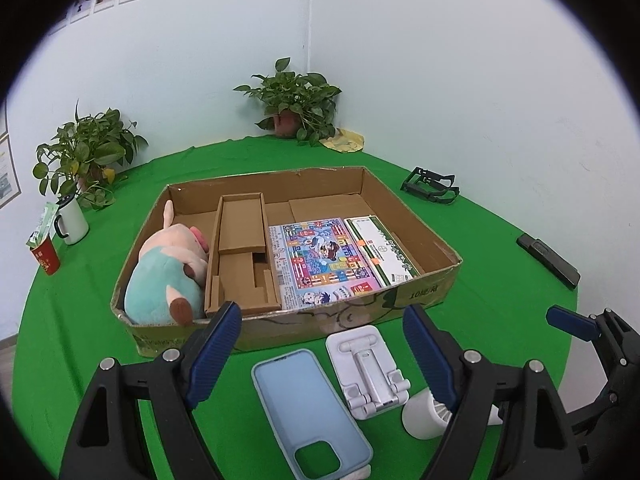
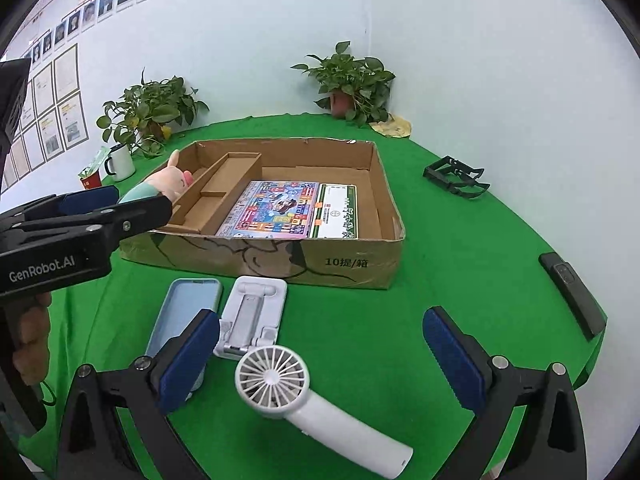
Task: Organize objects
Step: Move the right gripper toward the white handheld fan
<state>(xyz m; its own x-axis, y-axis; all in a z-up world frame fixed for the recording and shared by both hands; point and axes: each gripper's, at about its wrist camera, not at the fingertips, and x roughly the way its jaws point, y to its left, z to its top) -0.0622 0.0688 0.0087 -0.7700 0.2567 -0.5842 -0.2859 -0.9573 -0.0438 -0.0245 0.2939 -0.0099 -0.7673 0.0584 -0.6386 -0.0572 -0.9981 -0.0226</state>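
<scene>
Inside the cardboard box (image 1: 416, 200): plush pig (image 1: 168, 268), game board (image 1: 324, 260) and green-edged packet (image 1: 380, 248) already stowed; in front, on the green cloth (image 1: 500, 240), phone case (image 1: 308, 408), white stand (image 1: 368, 372) and handheld fan (image 2: 316, 404) left; left gripper (image 1: 320, 360) and right gripper (image 2: 320, 364) spread apart, empty.

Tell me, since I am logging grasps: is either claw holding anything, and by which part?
Nothing is held. The left claw and right claw are both open and empty.

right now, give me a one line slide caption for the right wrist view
Open right gripper above a white handheld fan, with a phone stand, phone case and cardboard box beyond.
</scene>
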